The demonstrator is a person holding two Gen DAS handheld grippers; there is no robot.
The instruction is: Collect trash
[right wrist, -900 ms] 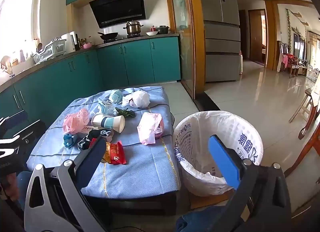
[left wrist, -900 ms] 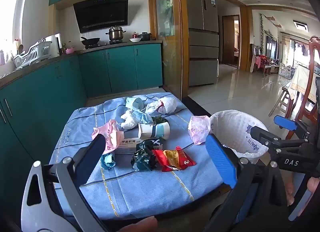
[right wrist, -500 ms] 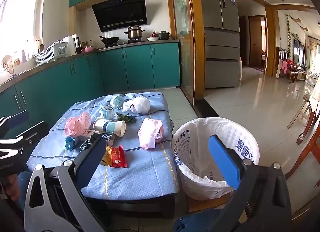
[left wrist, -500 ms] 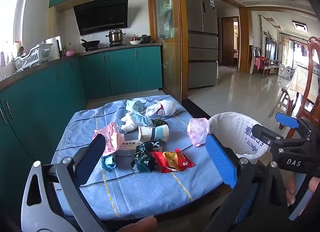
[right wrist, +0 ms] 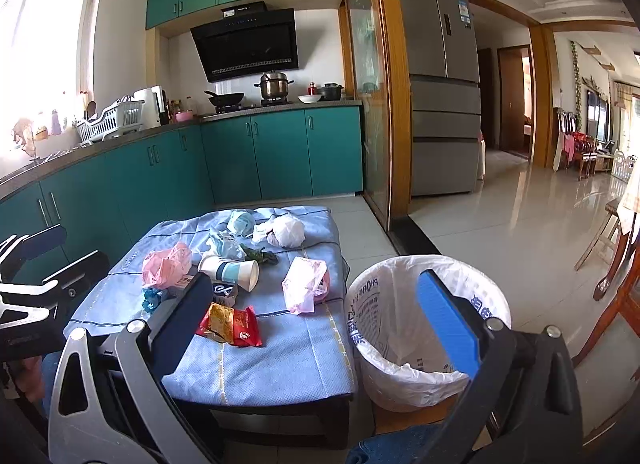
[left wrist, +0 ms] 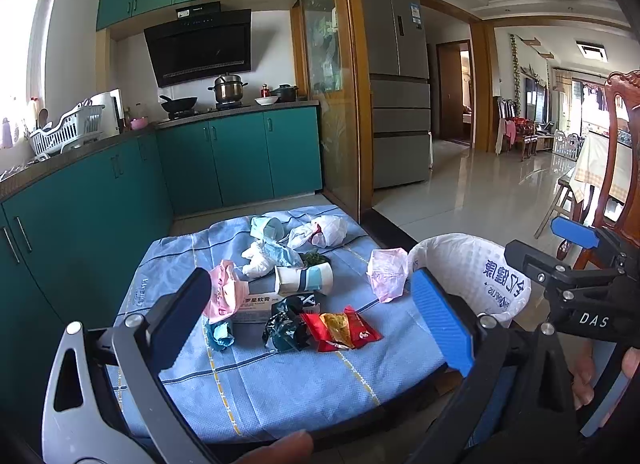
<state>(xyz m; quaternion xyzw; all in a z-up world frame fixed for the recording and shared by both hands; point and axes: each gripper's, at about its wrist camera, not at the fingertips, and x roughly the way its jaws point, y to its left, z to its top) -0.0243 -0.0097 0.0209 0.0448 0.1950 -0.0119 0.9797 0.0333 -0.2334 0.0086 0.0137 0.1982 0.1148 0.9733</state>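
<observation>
Both our grippers, left (left wrist: pixel 312 316) and right (right wrist: pixel 316 318), spread wide and empty above the littered table (right wrist: pixel 280 368) beside the bin (right wrist: pixel 400 364).

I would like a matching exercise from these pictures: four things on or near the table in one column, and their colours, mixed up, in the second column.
Things:
1. snack packet
2. bin liner
3. tablecloth
4. crumpled bag nearest the bin

Colours:
A. pink
B. blue
C. red and yellow
D. white

Pairs: 1-C, 2-D, 3-B, 4-A
</observation>
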